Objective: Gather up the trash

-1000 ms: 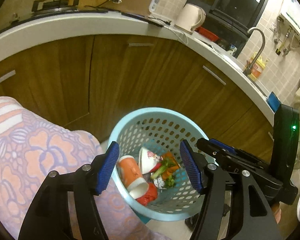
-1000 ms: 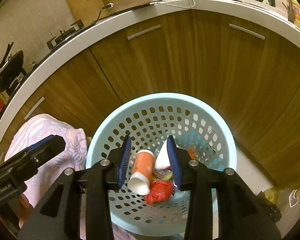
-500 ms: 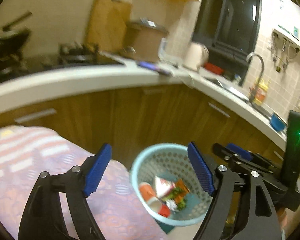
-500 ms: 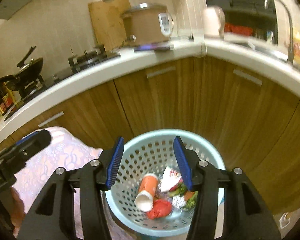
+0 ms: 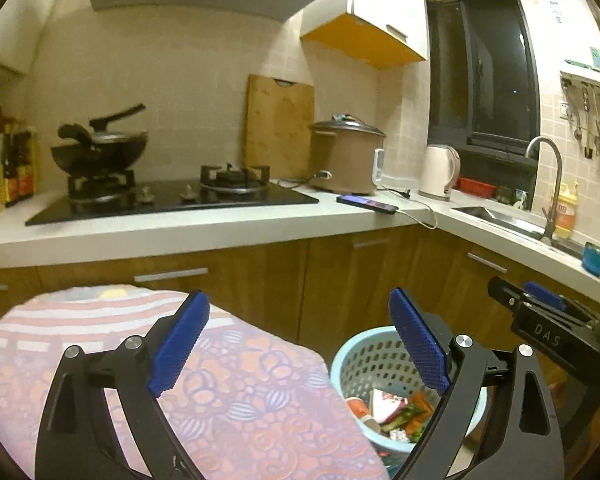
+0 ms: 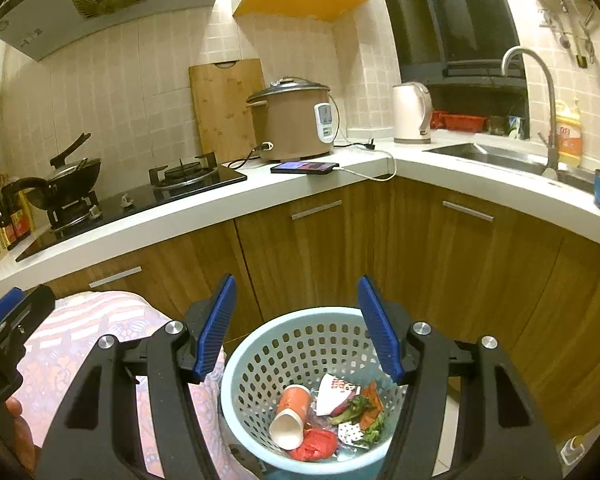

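Note:
A light blue perforated bin [image 6: 300, 340] [image 5: 364, 356] stands on the floor in front of the wooden cabinets. Inside it lie an orange paper cup [image 6: 292, 416], a red crumpled scrap [image 6: 314, 444], a white wrapper [image 6: 336, 394] and green vegetable scraps [image 6: 356, 408]. My right gripper [image 6: 298, 326] hangs above the bin, jaws opening, nothing between them. My left gripper [image 5: 300, 344] is raised to the left of the bin over a floral cloth, jaws opening wide and empty. The right gripper's body [image 5: 548, 328] shows at the right of the left wrist view.
A floral pink cloth [image 5: 236, 392] covers a surface left of the bin. The white counter [image 6: 204, 208] carries a gas hob [image 5: 168, 196], wok [image 5: 100, 148], rice cooker [image 6: 290, 120], charging phone [image 6: 304, 167], kettle [image 6: 412, 112] and sink [image 6: 496, 156].
Both grippers rose and tilted up from looking down into the bin to facing the counter and wall. Both sets of jaws spread wider. The bin shrank toward the bottom of each view.

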{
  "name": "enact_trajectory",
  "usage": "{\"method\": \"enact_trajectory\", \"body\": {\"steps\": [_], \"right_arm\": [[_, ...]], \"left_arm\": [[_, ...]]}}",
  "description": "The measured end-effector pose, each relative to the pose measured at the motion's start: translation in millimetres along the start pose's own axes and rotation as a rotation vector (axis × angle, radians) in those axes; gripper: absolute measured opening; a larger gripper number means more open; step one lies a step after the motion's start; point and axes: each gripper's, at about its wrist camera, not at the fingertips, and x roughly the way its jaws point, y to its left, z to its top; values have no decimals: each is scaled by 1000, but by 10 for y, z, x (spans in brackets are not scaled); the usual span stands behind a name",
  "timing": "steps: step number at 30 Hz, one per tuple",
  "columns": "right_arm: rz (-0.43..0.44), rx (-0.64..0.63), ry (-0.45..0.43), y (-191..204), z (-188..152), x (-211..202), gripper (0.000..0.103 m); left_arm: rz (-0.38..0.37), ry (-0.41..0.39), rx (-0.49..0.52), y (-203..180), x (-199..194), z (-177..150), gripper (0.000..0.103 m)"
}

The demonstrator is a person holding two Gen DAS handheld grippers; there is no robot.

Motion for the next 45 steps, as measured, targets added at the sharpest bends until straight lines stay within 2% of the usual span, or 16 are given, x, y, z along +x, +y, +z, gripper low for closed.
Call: {"method": "enact_trajectory", "body": {"steps": [3,9,17,27,45], "right_arm": [[-5,-10,-12,31,-16,-75,59],[-27,-34,-61,122,-8,-192,63],[-69,-66,-98,198,-49,-222,64],[-77,-64,-30,111,-158,-63,64],[-106,-99,-34,136,-227,-130,64]], "left_arm": [[-14,-11,5,6,-62,-6,89],[28,-36,57,-56,-144,-45,91],[11,-16,22,-39,-132,-74,91],[50,25,11,-9,9,-142,91],[68,34,8,-9,61,-168,91]]}}
